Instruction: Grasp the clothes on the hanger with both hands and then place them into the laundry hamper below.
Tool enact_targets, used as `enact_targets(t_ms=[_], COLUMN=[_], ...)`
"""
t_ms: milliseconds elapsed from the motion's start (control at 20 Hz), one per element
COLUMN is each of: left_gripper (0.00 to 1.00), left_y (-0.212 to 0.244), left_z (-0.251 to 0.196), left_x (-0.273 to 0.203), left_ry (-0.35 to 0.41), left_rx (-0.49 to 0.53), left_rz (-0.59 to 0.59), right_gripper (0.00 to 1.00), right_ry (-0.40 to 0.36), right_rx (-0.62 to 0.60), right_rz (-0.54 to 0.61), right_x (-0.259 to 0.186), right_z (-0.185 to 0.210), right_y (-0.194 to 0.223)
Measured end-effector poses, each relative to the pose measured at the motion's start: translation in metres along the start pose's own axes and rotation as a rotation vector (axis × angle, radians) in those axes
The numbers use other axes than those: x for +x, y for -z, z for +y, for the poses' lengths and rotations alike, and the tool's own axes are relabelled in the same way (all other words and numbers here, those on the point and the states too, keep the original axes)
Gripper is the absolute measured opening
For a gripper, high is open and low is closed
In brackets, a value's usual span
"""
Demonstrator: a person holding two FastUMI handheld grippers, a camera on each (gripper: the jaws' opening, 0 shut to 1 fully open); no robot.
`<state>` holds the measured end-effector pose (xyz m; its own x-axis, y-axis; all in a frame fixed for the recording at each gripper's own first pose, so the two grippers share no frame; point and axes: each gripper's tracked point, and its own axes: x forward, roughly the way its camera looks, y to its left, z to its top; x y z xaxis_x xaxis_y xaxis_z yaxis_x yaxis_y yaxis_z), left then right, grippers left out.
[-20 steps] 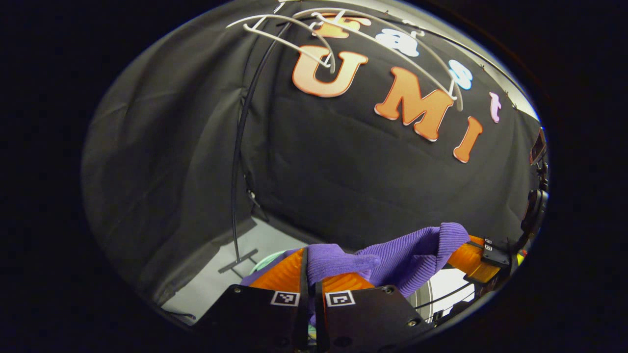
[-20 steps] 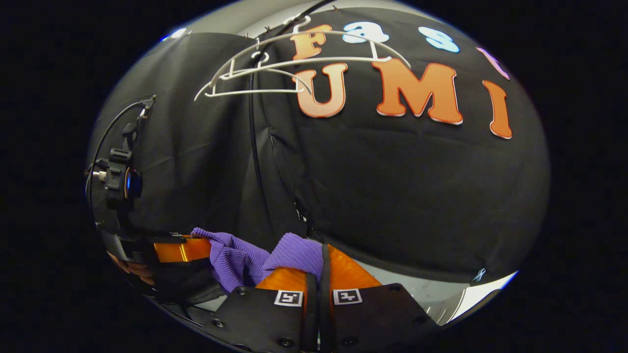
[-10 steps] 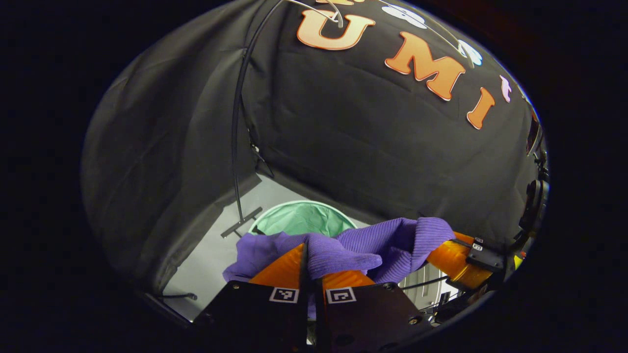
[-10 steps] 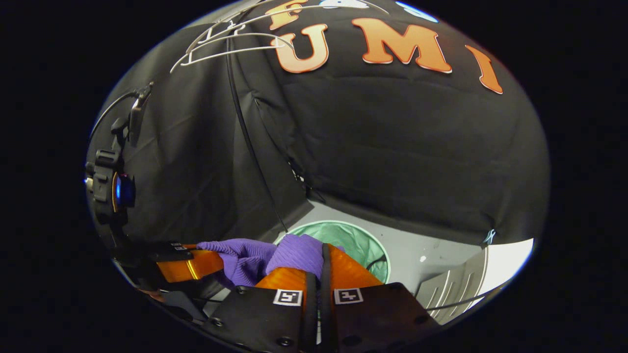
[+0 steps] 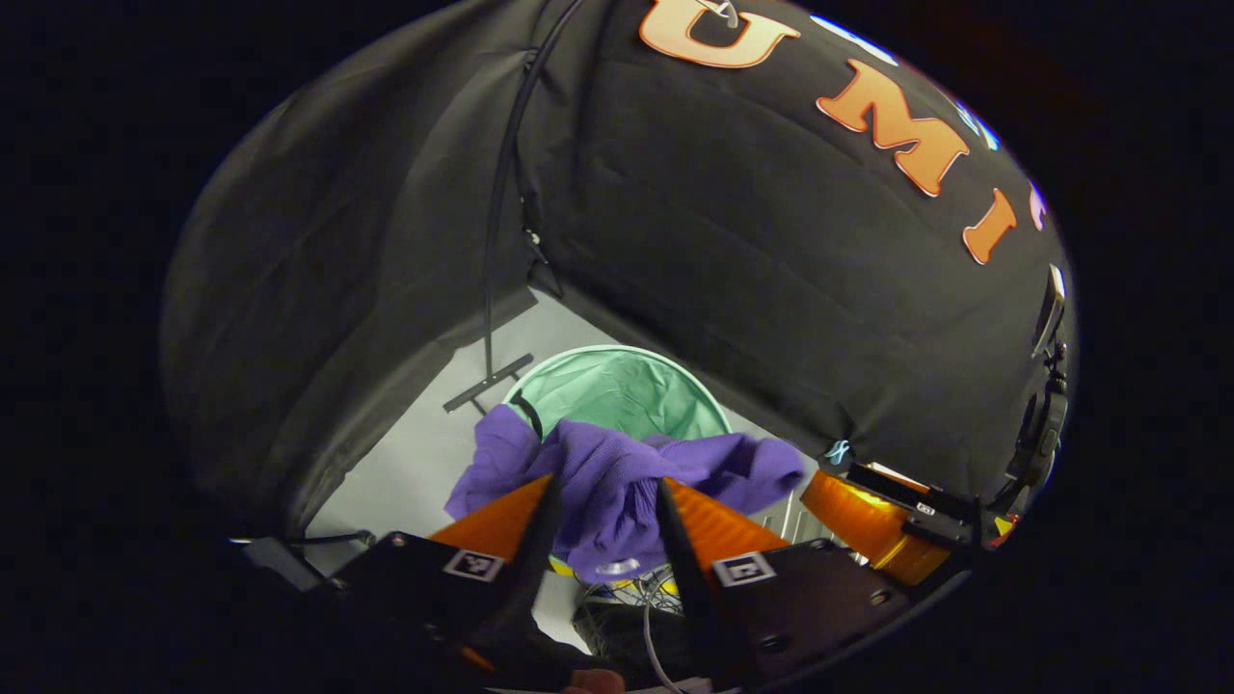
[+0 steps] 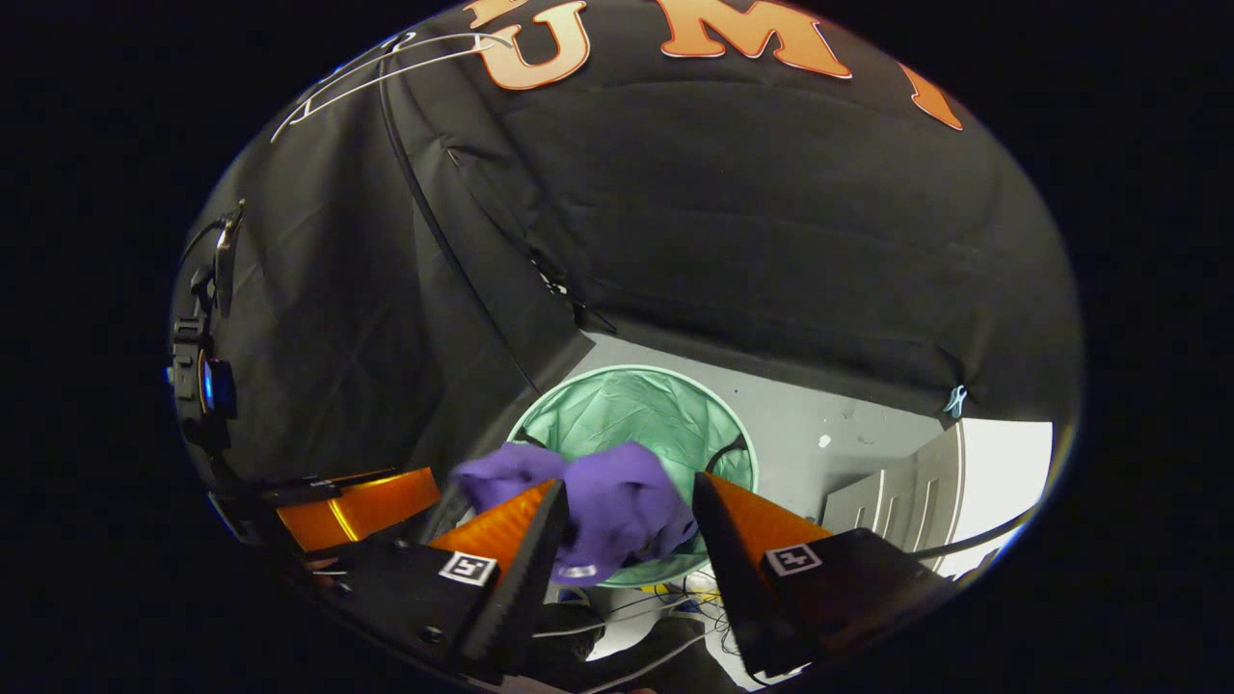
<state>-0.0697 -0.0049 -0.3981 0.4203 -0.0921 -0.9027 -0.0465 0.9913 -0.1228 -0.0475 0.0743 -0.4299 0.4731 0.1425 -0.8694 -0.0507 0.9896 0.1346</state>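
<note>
Now both the left gripper [image 5: 603,501] and right gripper [image 6: 627,501] have their fingers spread, the purple garment [image 5: 617,477] loose between them over the green hamper [image 6: 636,410], so draw them straight back to avoid snagging.

Black cloth walls [image 5: 733,270] close the booth on 2 sides and meet at a corner. The floor [image 6: 848,434] is pale grey. A thin black pole [image 5: 494,222] stands on a flat foot near the corner.
</note>
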Motion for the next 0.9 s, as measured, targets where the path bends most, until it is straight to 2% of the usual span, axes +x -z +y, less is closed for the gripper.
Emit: enact_targets(t_ms=[50,100,150,500,600,650,700,750,850,900], left_gripper=[0.82,0.96,0.96,0.96,0.96,0.96,0.96,0.96,0.96,0.96], left_y=[0.002,0.005,0.006,0.007,-0.007,-0.020,-0.033,-0.046,-0.075,-0.084], left_z=[0.004,0.006,0.008,0.008,0.005,0.002,-0.003,-0.008,-0.021,-0.022], left_x=[0.001,-0.002,-0.005,-0.013,-0.025,-0.031,-0.041,-0.051,-0.073,-0.091], left_ry=[-0.016,-0.021,-0.019,-0.003,0.022,0.031,0.032,0.031,0.040,0.047], left_rx=[-0.009,-0.019,-0.033,-0.055,-0.050,-0.032,-0.003,0.030,0.086,0.101], left_rz=[0.005,0.013,0.020,-0.010,-0.080,-0.130,-0.186,-0.242,-0.346,-0.392], right_gripper=[0.88,0.79,0.89,0.89,0.90,0.81,0.80,0.90,0.92,0.85], right_ry=[0.001,-0.004,-0.009,-0.013,-0.034,-0.040,-0.038,-0.029,-0.023,-0.026], right_rx=[-0.012,-0.020,-0.026,-0.022,-0.004,-0.002,-0.012,-0.035,-0.098,-0.113], right_rz=[0.011,0.018,0.021,-0.004,-0.083,-0.141,-0.197,-0.244,-0.304,-0.340], right_x=[0.000,0.000,-0.001,-0.009,-0.021,-0.026,-0.033,-0.044,-0.065,-0.075], right_z=[-0.001,0.002,0.006,0.007,0.014,0.016,0.016,0.015,0.014,0.016], right_y=[0.002,0.003,0.007,0.000,-0.019,-0.033,-0.047,-0.059,-0.079,-0.092])
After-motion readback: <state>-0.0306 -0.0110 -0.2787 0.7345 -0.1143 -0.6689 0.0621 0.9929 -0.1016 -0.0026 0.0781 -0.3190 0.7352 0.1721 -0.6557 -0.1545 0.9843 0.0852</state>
